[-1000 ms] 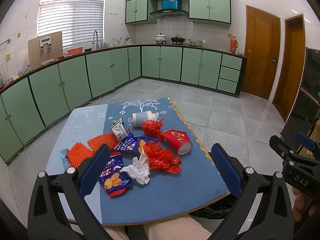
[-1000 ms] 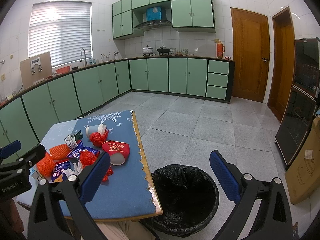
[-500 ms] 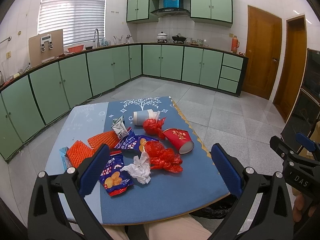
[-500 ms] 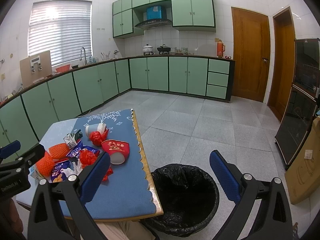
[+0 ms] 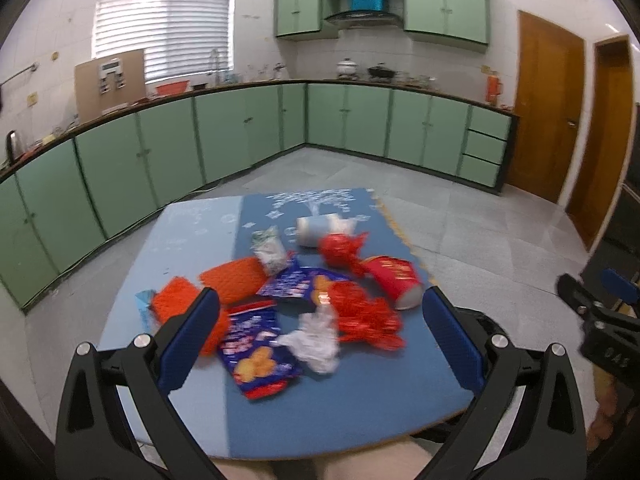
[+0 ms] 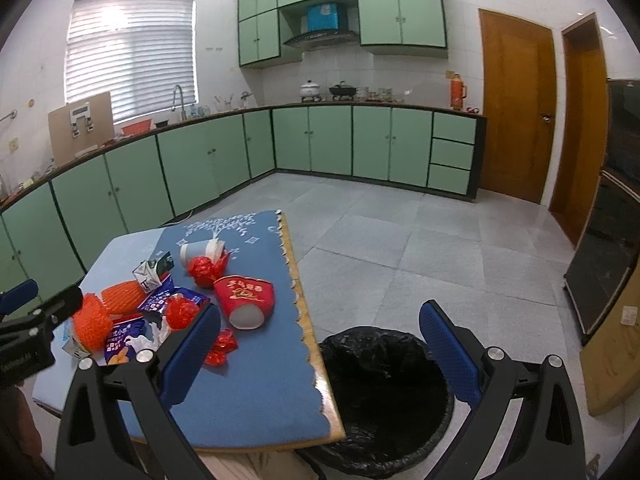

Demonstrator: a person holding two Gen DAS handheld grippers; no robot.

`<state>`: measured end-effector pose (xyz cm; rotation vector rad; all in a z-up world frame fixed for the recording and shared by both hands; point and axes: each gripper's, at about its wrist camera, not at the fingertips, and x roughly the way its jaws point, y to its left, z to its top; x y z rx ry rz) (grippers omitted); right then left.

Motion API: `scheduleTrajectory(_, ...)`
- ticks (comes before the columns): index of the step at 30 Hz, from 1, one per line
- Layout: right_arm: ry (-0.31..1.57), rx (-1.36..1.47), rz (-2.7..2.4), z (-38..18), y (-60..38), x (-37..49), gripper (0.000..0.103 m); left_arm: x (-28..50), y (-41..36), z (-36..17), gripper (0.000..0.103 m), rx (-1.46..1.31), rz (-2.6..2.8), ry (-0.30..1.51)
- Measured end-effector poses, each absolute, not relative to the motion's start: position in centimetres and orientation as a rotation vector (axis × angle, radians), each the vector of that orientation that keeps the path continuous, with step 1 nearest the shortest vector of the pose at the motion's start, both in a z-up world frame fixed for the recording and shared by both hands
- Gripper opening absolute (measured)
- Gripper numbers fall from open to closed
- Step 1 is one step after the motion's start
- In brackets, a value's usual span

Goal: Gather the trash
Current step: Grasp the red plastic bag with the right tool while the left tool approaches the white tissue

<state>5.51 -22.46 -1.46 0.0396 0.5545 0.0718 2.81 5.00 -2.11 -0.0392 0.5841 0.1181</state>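
Note:
Trash lies heaped on a low blue-topped table (image 5: 360, 412): a red paper cup (image 5: 394, 280) on its side, red crinkled wrappers (image 5: 366, 316), a white crumpled tissue (image 5: 316, 340), blue snack bags (image 5: 256, 352), orange foam nets (image 5: 234, 276), a small carton (image 5: 272, 252) and a pale cup (image 5: 316, 230). My left gripper (image 5: 320, 336) hovers open over the near side of the heap, holding nothing. My right gripper (image 6: 320, 356) is open and empty above the table's right edge, beside a black-lined bin (image 6: 384, 396). The red cup (image 6: 246, 298) lies just ahead of its left finger.
The bin stands on the floor against the table's right front corner. Green cabinets (image 6: 200, 168) run along the left and far walls. Grey tiled floor (image 6: 420, 240) stretches beyond the table. Wooden doors (image 6: 516, 108) and a dark appliance (image 6: 608, 264) are on the right. A person's legs (image 5: 320, 466) show below.
The left gripper has moved forward and lower toward the trash heap, with motion blur now. The right gripper has crept slightly closer to the table. Both stay open.

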Motion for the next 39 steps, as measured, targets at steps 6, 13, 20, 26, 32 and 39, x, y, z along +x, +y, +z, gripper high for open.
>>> scheduleTrajectory(6, 0.597, 0.017, 0.129, -3.1, -20.2, 9.0, 0.097, 4.7, 10.2, -4.4, 0.098, -0.078, 0.248, 0.629)
scheduleTrajectory(13, 0.687, -0.007, 0.258, -6.7, -15.7, 12.4, 0.086, 6.0, 12.5, -8.0, 0.098, -0.088, 0.266, 0.703)
scheduleTrajectory(20, 0.747, -0.046, 0.367, -10.3, -10.4, 14.4, 0.072, 6.4, 13.3, -10.6, 0.098, -0.095, 0.278, 0.76)
scheduleTrajectory(26, 0.795, -0.079, 0.397, -12.4, -7.6, 16.0, 0.071, 6.9, 14.6, -11.8, 0.091, -0.123, 0.287, 0.781)
scheduleTrajectory(32, 0.892, -0.059, 0.439, -14.7, -7.0, 17.3, 0.041, 7.2, 15.1, -12.4, 0.083, -0.152, 0.27, 0.806)
scheduleTrajectory(39, 0.858, -0.043, 0.498, -13.4, -7.4, 16.4, 0.024, 7.5, 13.4, -12.3, 0.083, -0.149, 0.218, 0.8)
